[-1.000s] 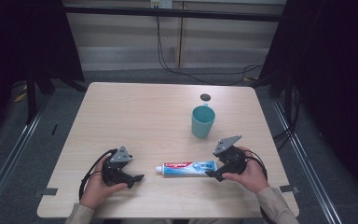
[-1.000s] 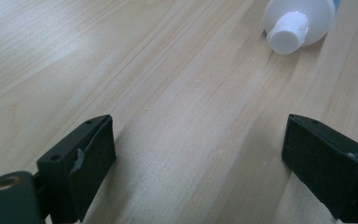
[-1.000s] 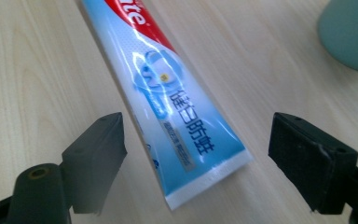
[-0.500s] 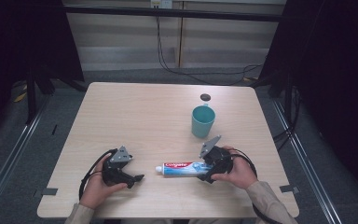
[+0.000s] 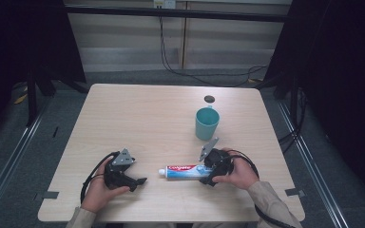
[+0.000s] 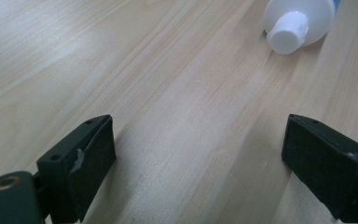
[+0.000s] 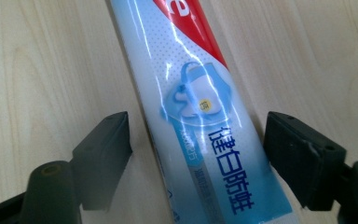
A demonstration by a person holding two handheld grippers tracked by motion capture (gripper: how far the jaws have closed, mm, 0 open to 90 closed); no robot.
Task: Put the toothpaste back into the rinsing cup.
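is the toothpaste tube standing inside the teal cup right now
No, the toothpaste tube lies flat on the table, apart from the teal cup and nearer the person.

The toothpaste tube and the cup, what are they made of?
The toothpaste tube looks like soft, glossy plastic: light streaks gleam across its printed skin, and its white cap is ridged plastic. The teal cup is probably plastic or glazed ceramic; its smooth, even colour leaves that open. The table shows pale wood grain, maybe laminate.
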